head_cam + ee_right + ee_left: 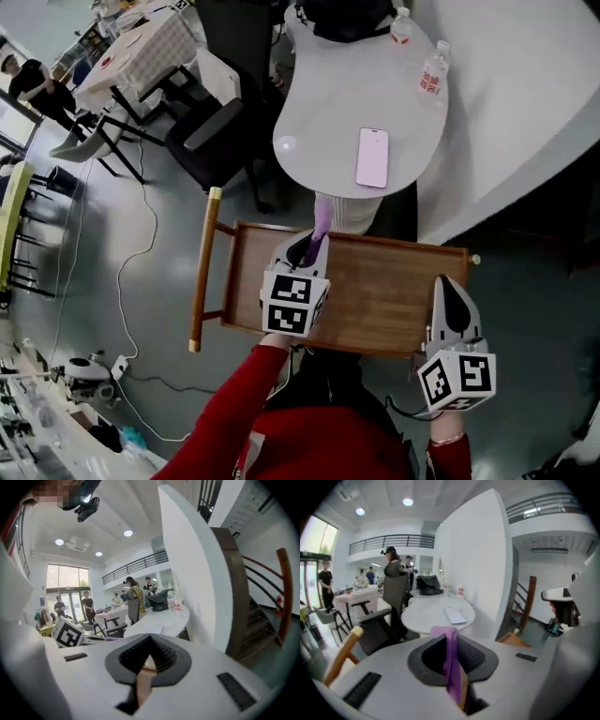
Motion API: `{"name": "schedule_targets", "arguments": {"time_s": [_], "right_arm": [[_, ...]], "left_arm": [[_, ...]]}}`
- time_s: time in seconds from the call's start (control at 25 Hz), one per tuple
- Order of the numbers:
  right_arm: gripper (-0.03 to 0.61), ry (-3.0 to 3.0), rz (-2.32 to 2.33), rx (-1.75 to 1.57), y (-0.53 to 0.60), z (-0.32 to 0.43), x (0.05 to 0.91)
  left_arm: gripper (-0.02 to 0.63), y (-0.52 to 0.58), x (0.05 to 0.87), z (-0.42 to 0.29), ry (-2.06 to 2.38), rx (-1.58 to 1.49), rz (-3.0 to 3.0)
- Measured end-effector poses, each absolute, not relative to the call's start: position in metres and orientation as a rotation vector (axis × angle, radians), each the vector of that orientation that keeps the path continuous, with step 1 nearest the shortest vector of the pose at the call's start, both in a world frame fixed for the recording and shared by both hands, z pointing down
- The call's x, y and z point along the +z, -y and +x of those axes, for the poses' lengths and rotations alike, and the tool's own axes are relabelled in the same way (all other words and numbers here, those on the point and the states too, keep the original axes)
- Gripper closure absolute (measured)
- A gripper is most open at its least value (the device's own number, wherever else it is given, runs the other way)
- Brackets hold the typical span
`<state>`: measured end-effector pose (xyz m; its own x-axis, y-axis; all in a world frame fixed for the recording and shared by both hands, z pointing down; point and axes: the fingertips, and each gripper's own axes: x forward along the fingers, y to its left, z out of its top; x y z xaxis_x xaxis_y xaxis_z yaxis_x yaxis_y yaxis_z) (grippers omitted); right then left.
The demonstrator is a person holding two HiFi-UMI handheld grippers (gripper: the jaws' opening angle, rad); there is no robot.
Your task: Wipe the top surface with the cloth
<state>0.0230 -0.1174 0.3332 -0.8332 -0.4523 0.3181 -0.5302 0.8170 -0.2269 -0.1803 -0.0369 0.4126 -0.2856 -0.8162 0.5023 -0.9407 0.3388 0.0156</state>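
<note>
A wooden cart top (384, 295) with a raised rim lies below me. My left gripper (309, 247) hovers over its far left part, shut on a purple cloth (322, 219) that sticks out past the fingertips toward the far rim. In the left gripper view the purple cloth (451, 660) runs as a strip between the closed jaws of the left gripper (451, 649). My right gripper (449, 286) is at the cart's right end, shut with nothing in it. In the right gripper view the right gripper (149, 652) shows only brown wood through the slit.
A pale wooden handle (202, 272) runs along the cart's left side. Beyond the cart stands a white oval table (319, 122) with a pink phone (372, 157) and water bottles (433, 73). A black chair (211, 131) stands left of it. Cables trail over the floor (141, 253).
</note>
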Motion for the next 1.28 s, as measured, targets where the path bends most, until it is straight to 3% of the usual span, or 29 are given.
{"name": "schedule_targets", "arguments": {"time_s": [0.28, 0.72, 0.88, 1.28], "right_arm": [[0.574, 2.775, 0.508, 0.386, 0.082, -0.059, 0.334], [0.574, 2.681, 0.62, 0.432, 0.078, -0.053, 0.358], [0.574, 2.604, 0.863, 0.492, 0.096, 0.006, 0.373], [0.574, 2.243, 1.56, 0.631, 0.107, 0.215, 0.374]], "left_arm": [[0.561, -0.065, 0.405, -0.285, 2.376, 0.391, 1.208], [0.561, -0.085, 0.492, -0.314, 2.174, 0.679, 1.097], [0.561, -0.012, 0.517, -0.248, 2.02, 0.626, 1.356], [0.561, 0.197, 0.521, 0.04, 1.481, 0.572, 1.994]]}}
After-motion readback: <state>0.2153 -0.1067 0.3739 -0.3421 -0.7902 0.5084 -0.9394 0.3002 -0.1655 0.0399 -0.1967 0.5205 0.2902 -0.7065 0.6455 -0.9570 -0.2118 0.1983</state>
